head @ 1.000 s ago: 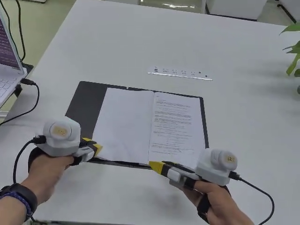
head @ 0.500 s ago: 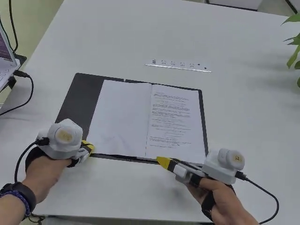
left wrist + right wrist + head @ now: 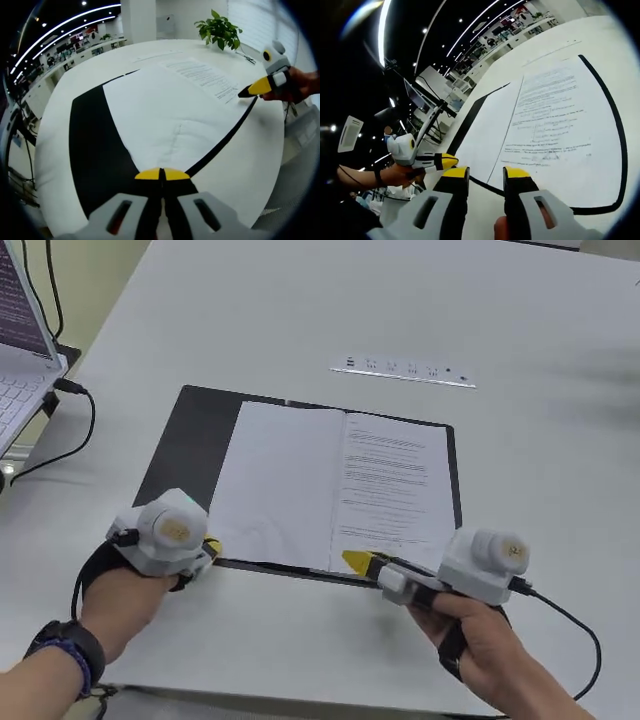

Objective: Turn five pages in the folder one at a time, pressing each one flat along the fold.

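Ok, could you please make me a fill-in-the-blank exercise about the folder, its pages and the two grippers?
1. The folder has a ___ cover.
2. The page with printed text lies on the ___ side of the fold.
3. The left gripper is ___.
4. The right gripper is ___.
Missing words: black; right; shut; open.

You work on a smooth, matt white table [image 3: 300, 310]. Your folder [image 3: 185, 445] has a matt black cover, and its pages [image 3: 280, 480] are thin white paper, faintly creased. Your left gripper [image 3: 208, 546] and right gripper [image 3: 356, 562] are pale matt plastic with smooth yellow tips.
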